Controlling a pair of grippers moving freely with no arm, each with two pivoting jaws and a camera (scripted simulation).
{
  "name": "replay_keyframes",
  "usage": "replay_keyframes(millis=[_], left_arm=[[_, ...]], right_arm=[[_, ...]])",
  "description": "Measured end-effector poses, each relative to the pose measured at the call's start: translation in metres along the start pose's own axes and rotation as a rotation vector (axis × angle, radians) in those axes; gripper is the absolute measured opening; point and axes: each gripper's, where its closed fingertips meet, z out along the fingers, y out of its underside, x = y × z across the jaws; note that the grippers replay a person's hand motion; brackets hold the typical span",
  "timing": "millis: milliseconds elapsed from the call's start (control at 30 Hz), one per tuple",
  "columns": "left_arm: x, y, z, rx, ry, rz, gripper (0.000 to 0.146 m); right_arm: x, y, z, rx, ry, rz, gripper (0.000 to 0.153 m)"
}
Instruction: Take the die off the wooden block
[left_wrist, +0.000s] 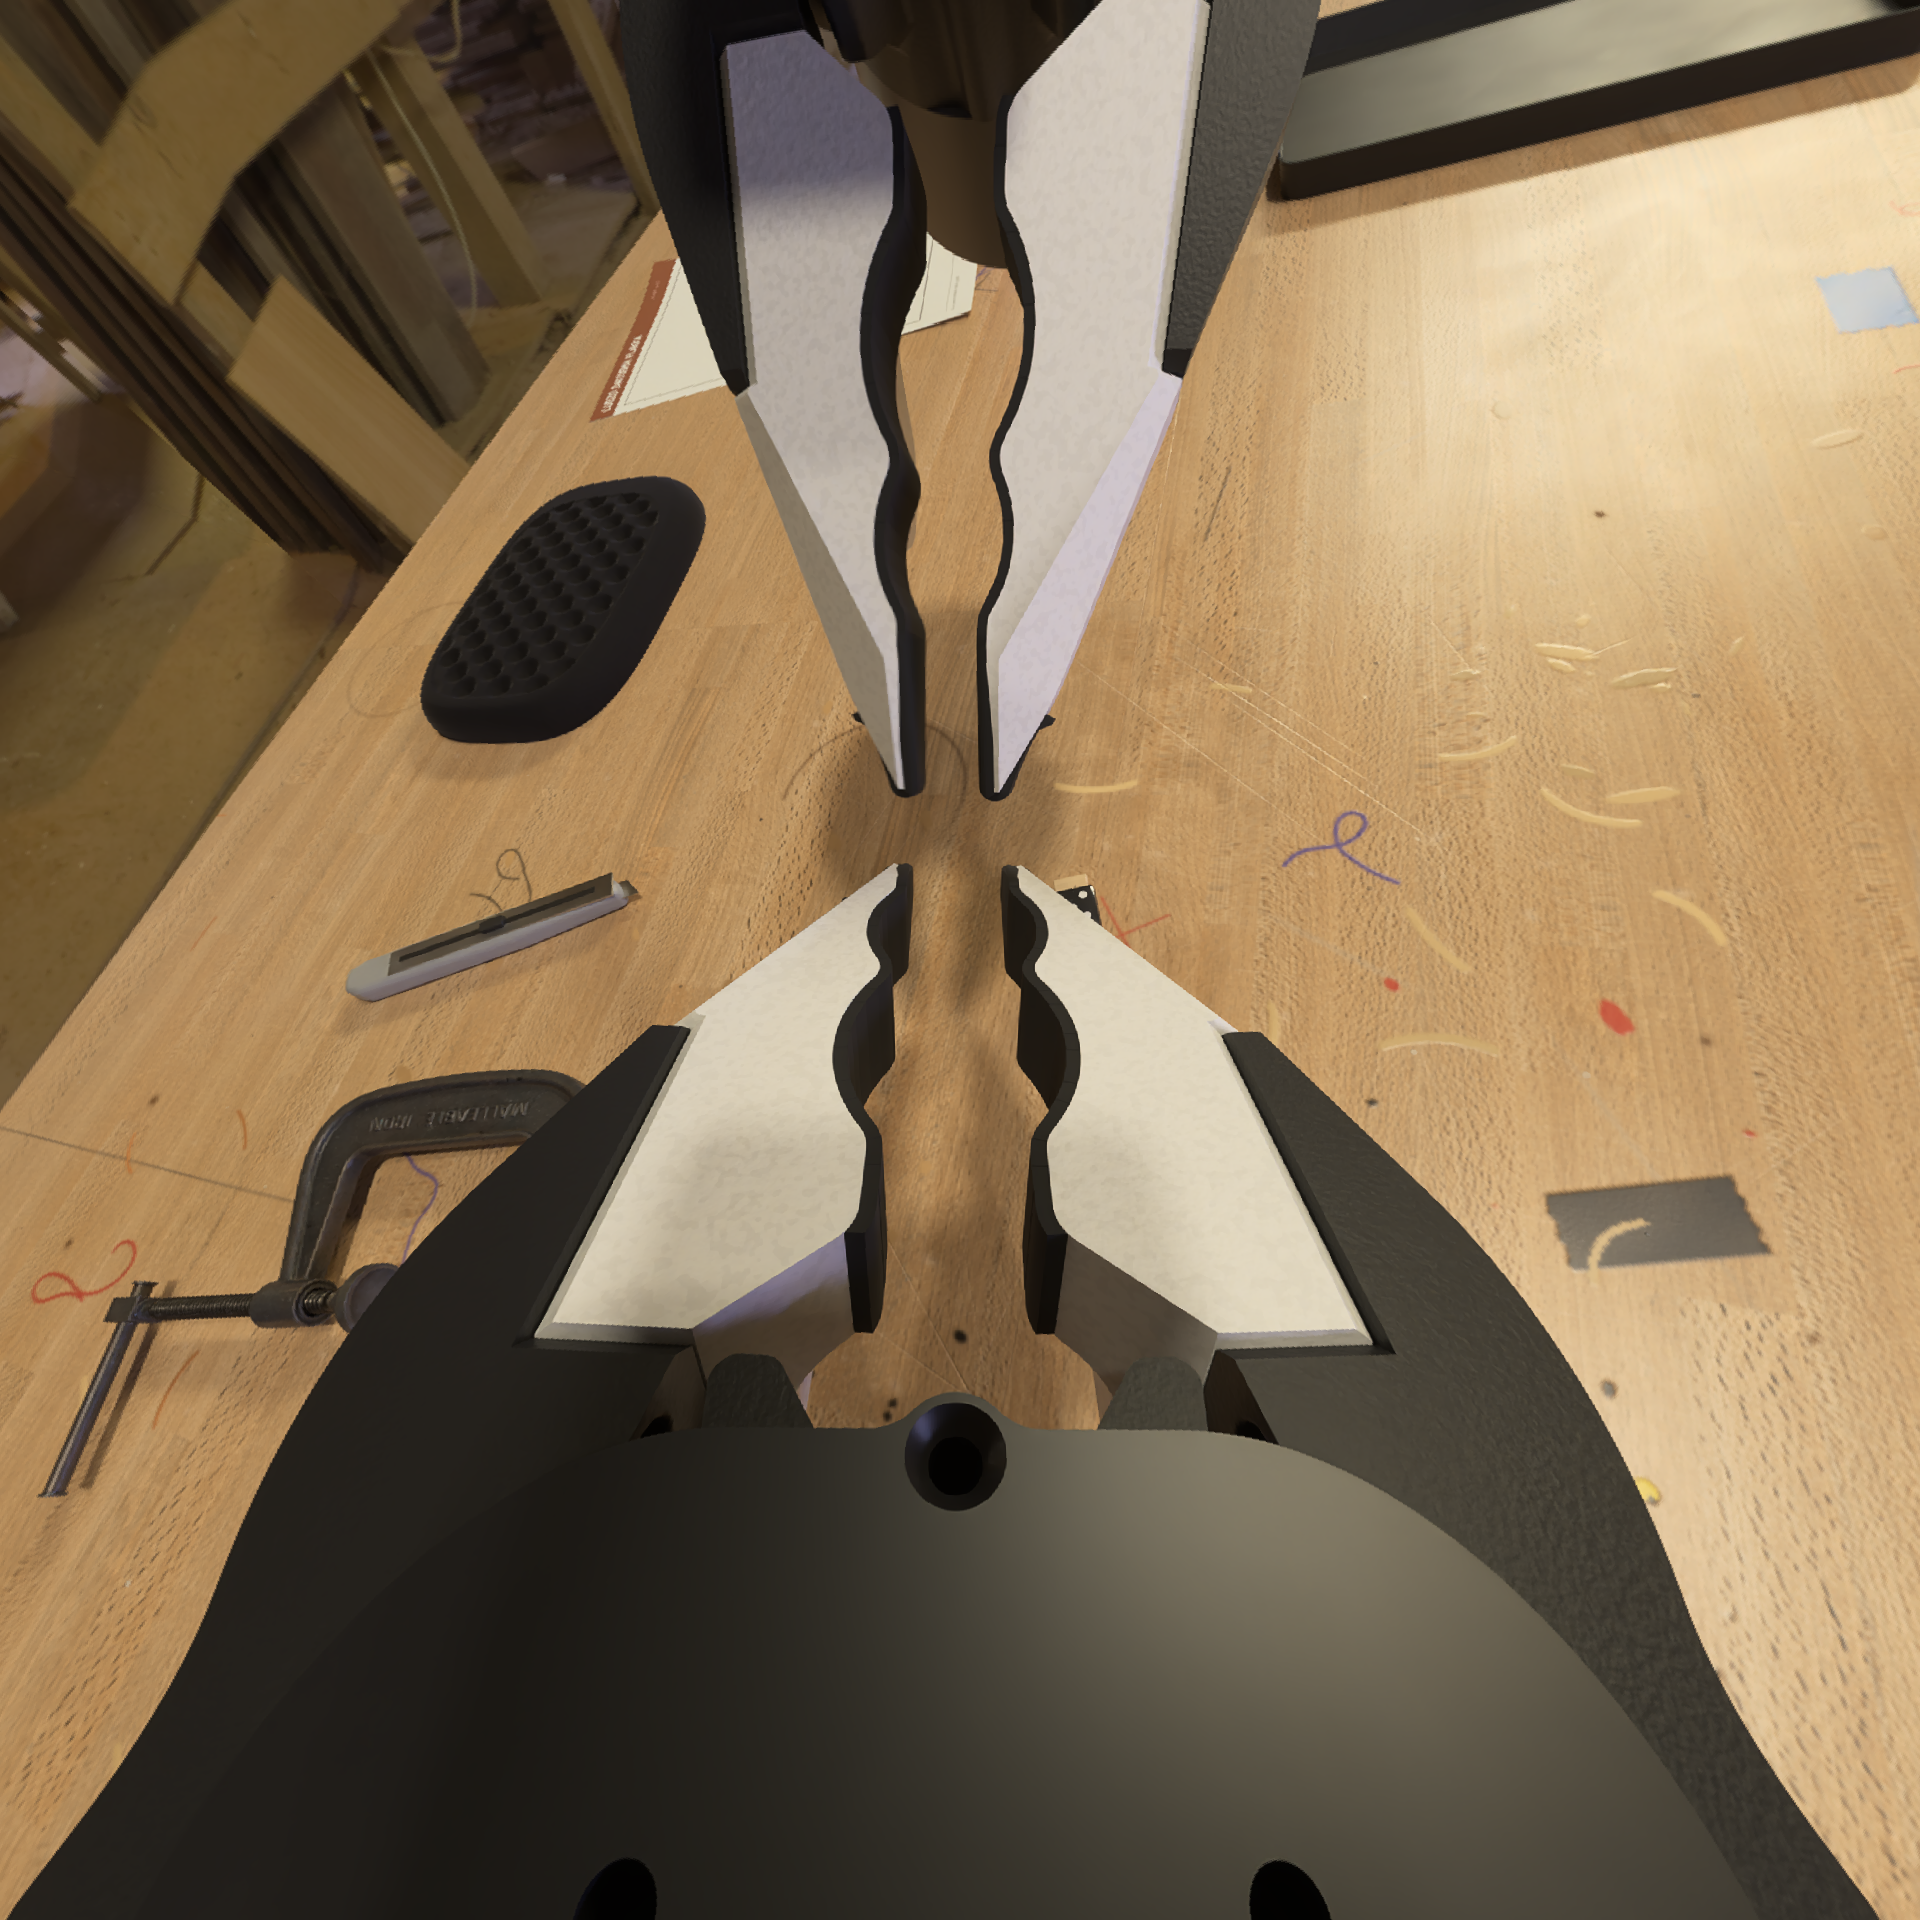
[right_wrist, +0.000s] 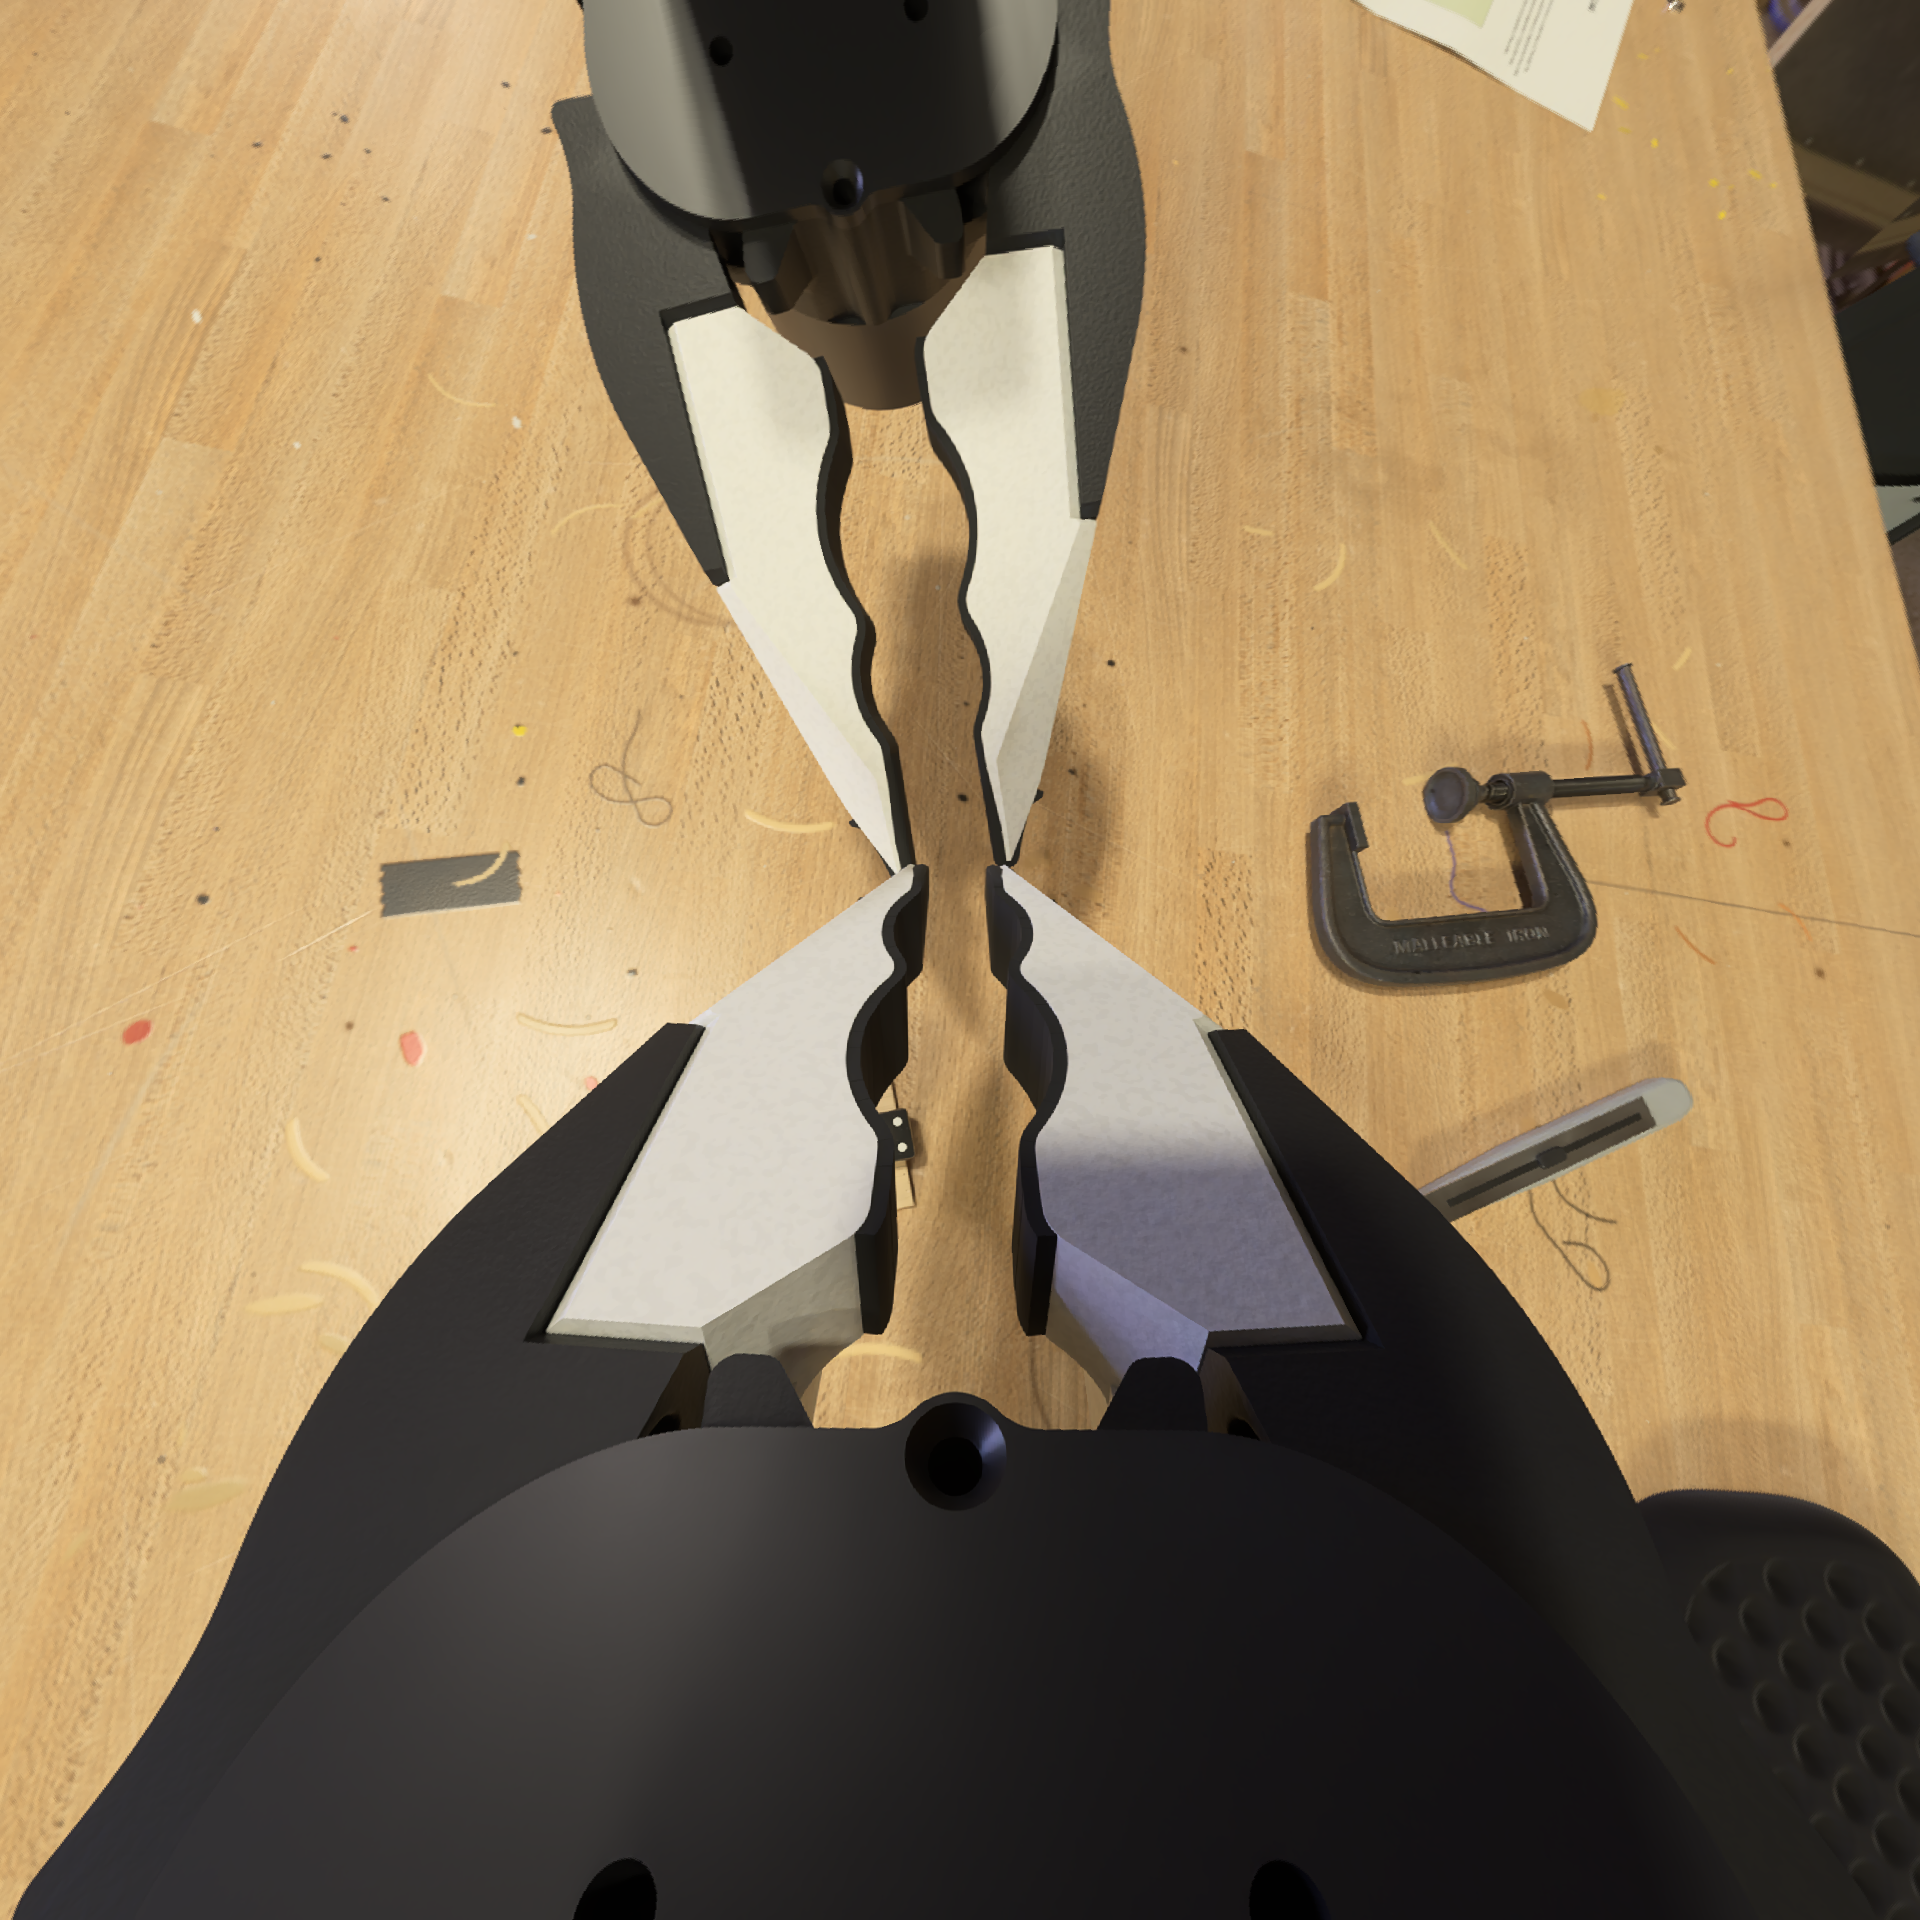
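A small black die with white pips (left_wrist: 1082, 898) sits on a small tan wooden block (left_wrist: 1069, 881); both peek out just right of my left gripper's right fingertip. In the right wrist view the die (right_wrist: 900, 1134) and the block (right_wrist: 908, 1187) show in the gap beside my right gripper's left finger, mostly hidden by it. My left gripper (left_wrist: 956, 873) and right gripper (right_wrist: 956, 873) point at each other tip to tip low over the wooden workbench (left_wrist: 1455, 623). Each has a narrow gap between its fingers and holds nothing. The right gripper (left_wrist: 948, 793) and the left gripper (right_wrist: 953, 858) each show in the other's view.
An iron C-clamp (left_wrist: 416, 1174) (right_wrist: 1455, 925), a grey utility knife (left_wrist: 488, 940) (right_wrist: 1558, 1153) and a black honeycomb pad (left_wrist: 566, 608) (right_wrist: 1818, 1683) lie on one side. A paper sheet (left_wrist: 665, 353) (right_wrist: 1517, 52), a black board (left_wrist: 1558, 94) and dark tape (left_wrist: 1652, 1226) are farther off.
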Motion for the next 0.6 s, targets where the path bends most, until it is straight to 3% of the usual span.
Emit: replay_keyframes(millis=[300, 600], left_arm=[[-0.007, -0.003, -0.004, 0.042, -0.014, -0.050, 0.016], [-0.012, -0.018, -0.019, 0.202, 0.043, -0.173, 0.017]], right_arm=[[0.012, -0.011, -0.008, 0.065, 0.065, 0.012, 0.033], [0.038, -0.041, -0.050, 0.243, 0.254, 0.059, 0.031]])
